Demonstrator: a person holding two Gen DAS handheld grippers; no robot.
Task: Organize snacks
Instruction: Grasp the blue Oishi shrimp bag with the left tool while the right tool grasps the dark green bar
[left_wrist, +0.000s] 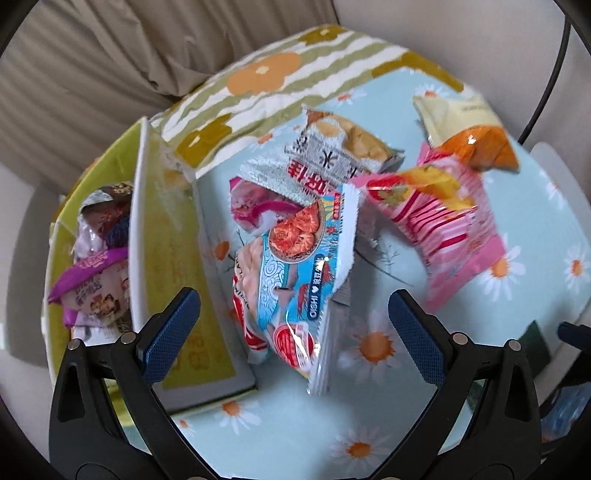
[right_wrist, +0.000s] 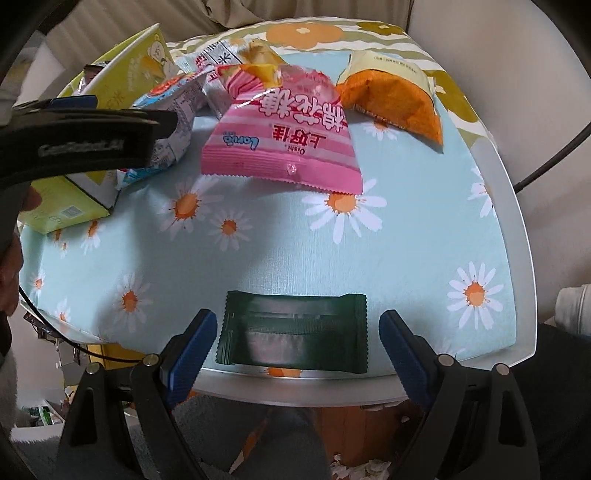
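Green packet: flat dark-green foil snack packet (right_wrist: 295, 330) lies at the table's near edge, six o'clock, between the right gripper (right_wrist: 297, 350) pads, apparently untouched.
Right gripper: spread wide, empty.
Left gripper (left_wrist: 293, 334): released, over a blue-and-white snack bag (left_wrist: 303, 273).
Pink bag: striped pink candy bag (right_wrist: 284, 136), twelve o'clock.
Box: yellow cardboard box (left_wrist: 177, 258), nine o'clock, holding snacks.
Cloth: daisy-print tablecloth (right_wrist: 258, 251).

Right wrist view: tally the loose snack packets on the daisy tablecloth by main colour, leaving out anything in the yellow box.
Pink: 1, the pink striped bag
Orange: 1, the orange bag
Dark green: 1, the green packet
Blue and white: 1, the blue packet
White and tan: 1, the part-hidden pack
Total: 5
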